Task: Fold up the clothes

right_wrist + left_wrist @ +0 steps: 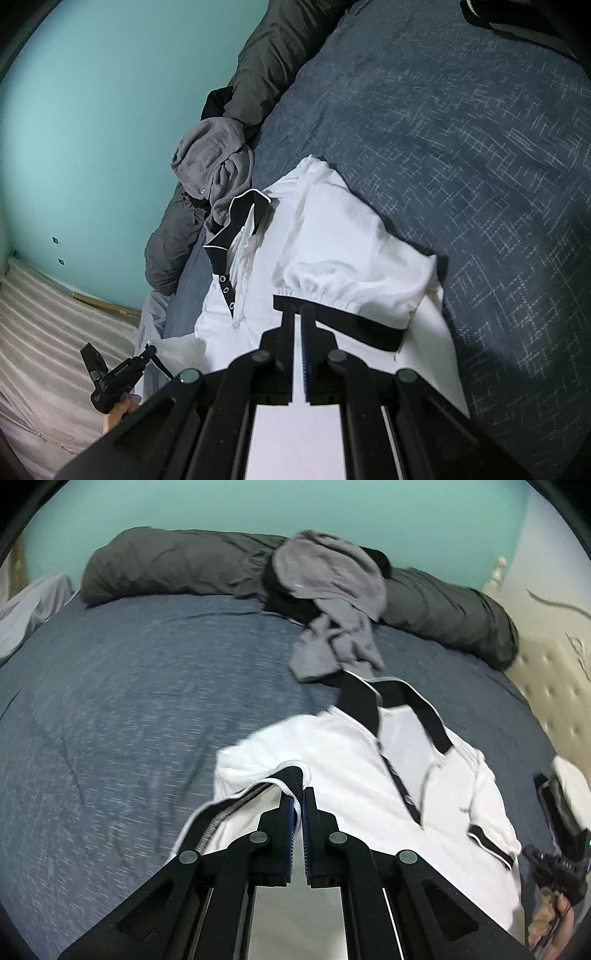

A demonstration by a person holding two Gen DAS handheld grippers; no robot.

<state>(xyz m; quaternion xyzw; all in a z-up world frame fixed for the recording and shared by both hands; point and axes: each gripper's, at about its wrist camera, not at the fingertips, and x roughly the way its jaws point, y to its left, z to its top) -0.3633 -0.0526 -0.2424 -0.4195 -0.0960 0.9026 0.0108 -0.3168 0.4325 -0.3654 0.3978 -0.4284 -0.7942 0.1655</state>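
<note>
Left gripper (298, 794) jaws pinching polo shirt (332, 746) sleeve cuff; right gripper (298, 314) likewise (hem cut off below)

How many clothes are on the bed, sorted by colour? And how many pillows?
White clothes: 1, the white polo shirt with black trim, pinched by the left gripper and the right gripper.
Grey clothes: 1, the grey garment, crumpled.
Black clothes: 1, the black garment under the grey one.
Dark pillows: 2, one pillow and another pillow.
Total: 5
</note>
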